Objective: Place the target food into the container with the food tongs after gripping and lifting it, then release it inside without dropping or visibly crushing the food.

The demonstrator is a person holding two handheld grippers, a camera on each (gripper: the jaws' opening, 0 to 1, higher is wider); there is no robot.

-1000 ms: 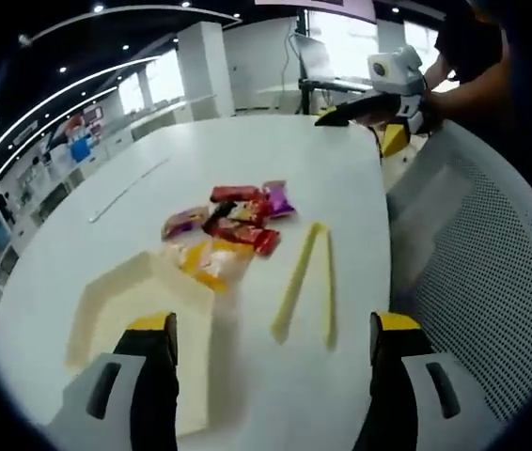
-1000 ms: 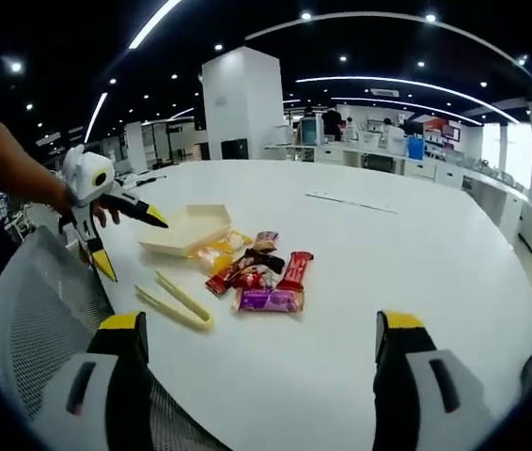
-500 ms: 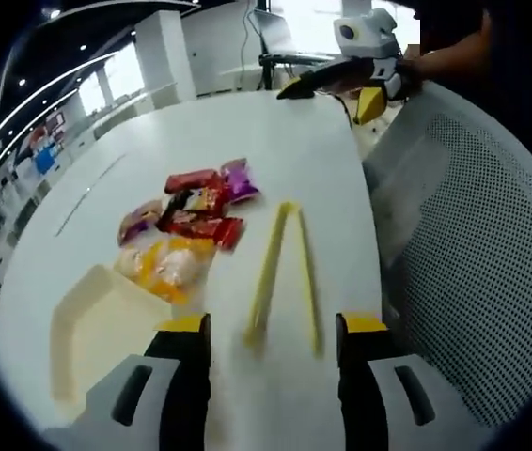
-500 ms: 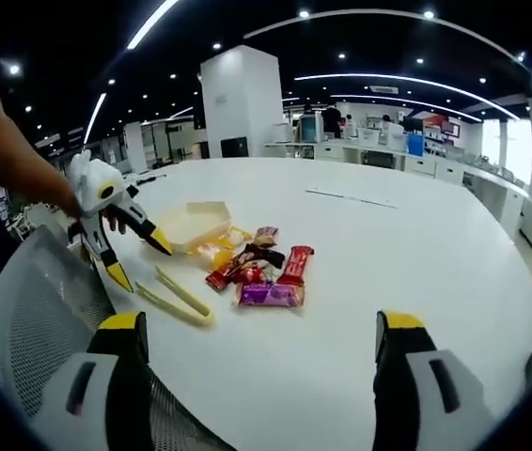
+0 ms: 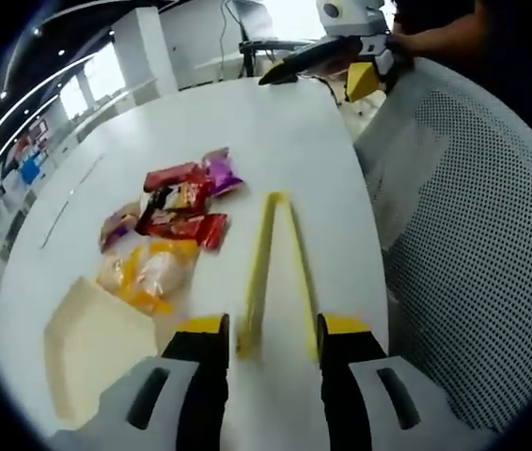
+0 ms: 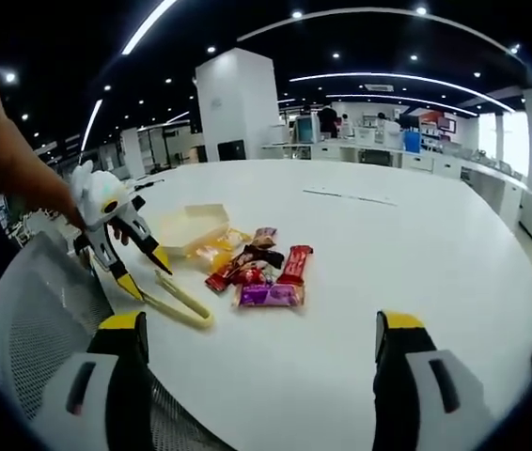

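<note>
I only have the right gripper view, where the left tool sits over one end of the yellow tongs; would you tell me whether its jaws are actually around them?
Observer: Yes. In the left gripper view the left tool is open, and the two free tips of the tongs lie between its jaws, one jaw outside each arm. The arms are spread, not pinched together.
Operator: Thank you. Is the container ready to receive food?
Observer: Seen from the left gripper view, the container is open and its inside looks empty. It lies on the table just beside one jaw of that tool.
</note>
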